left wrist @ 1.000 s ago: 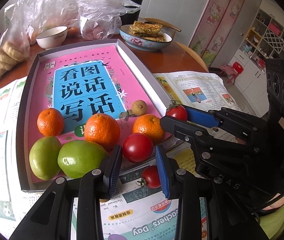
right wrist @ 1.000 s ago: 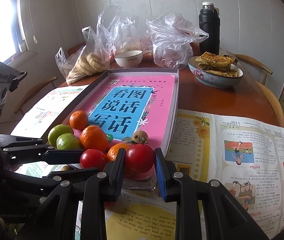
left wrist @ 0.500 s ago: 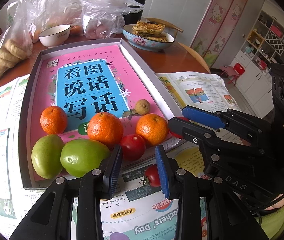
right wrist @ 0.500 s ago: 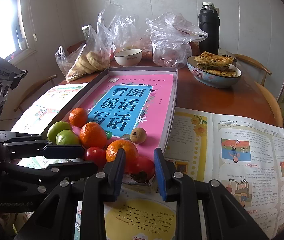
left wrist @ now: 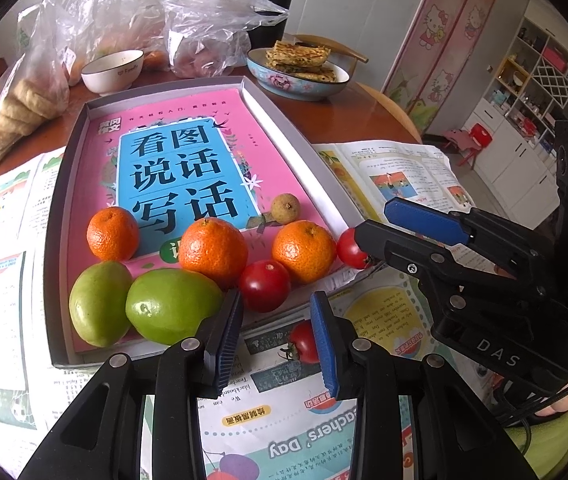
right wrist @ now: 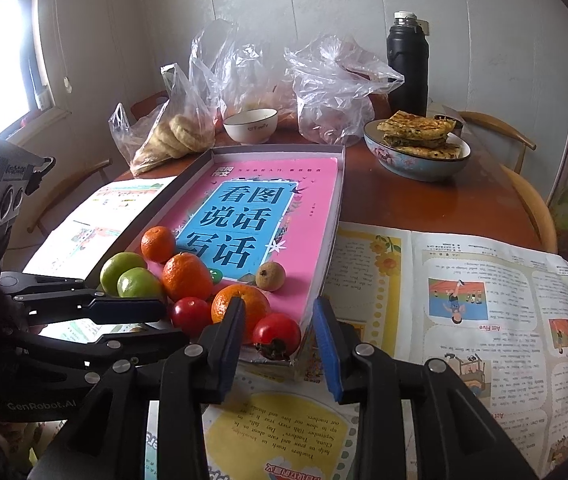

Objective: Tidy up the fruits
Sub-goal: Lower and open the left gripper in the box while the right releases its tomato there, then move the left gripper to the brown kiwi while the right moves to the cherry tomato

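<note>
Left wrist view: the left gripper (left wrist: 276, 336) hangs with its jaws a little apart, nothing pinched — a small tomato (left wrist: 303, 342) lies on the newspaper (left wrist: 284, 432) between them, just outside the grey tray (left wrist: 54, 240). In the tray sit two green fruits (left wrist: 172, 306), three oranges (left wrist: 213, 250), a second tomato (left wrist: 264, 285) and a brown longan (left wrist: 285, 208).

Right wrist view: the right gripper (right wrist: 280, 342) has just been opening — its pads stand clear of a third tomato (right wrist: 277, 336), which rests at the tray's near corner beside an orange (right wrist: 244, 304).
</note>
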### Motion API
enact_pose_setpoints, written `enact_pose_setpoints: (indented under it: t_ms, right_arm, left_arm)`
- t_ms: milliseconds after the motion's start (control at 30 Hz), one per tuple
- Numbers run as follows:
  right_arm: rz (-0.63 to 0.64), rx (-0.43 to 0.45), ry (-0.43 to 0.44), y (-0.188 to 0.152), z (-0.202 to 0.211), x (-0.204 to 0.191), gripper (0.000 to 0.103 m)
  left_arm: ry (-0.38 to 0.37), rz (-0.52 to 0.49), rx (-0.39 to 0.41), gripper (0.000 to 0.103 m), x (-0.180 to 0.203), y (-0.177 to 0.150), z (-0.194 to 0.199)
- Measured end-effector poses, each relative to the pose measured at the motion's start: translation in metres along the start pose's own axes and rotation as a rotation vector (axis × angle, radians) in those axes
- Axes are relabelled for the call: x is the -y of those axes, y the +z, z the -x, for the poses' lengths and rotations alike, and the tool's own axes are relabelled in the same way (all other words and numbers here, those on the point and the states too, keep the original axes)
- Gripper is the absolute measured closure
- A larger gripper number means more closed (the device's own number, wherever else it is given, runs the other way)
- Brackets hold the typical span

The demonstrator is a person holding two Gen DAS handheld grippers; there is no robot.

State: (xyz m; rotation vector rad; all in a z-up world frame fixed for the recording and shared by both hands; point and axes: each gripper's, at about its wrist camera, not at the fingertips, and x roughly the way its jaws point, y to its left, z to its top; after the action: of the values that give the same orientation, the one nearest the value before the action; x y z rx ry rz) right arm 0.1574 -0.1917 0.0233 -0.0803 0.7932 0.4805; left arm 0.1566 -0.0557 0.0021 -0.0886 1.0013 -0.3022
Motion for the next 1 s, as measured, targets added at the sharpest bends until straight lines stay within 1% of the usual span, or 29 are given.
enact_pose_setpoints:
  t_ms: [233,467,533,600,733,800,1000]
  right_arm:
    - [0.001,0.010,-0.013,-0.001,0.007,0.000,0.067]
    - [-0.006,0.034,-0.016,-0.001,0.019,-0.002,0.060]
    - [-0.004,0.039,-0.015,-0.001,0.022,-0.002,0.059]
    - [-0.001,0.043,-0.016,-0.001,0.024,-0.004,0.059]
    - [0.001,0.049,-0.016,-0.001,0.028,-0.008,0.056]
    - [0.004,0.052,-0.014,-0.001,0.029,-0.010,0.055]
    - [0.017,0.056,-0.010,-0.002,0.033,-0.018,0.049]
  left_arm:
    - [-0.006,-0.002,0.007,0.066,0.003,-0.002,0.008]
    - [-0.012,-0.011,0.023,0.061,0.007,-0.007,0.020]
    - [-0.017,-0.010,0.033,0.058,0.007,-0.009,0.026]
    - [-0.018,-0.009,0.041,0.053,0.006,-0.010,0.030]
    - [0.003,-0.005,0.058,0.050,0.003,-0.012,0.039]
    - [0.012,0.001,0.065,0.041,0.002,-0.014,0.043]
    - [0.026,0.020,0.080,0.039,-0.008,-0.017,0.052]
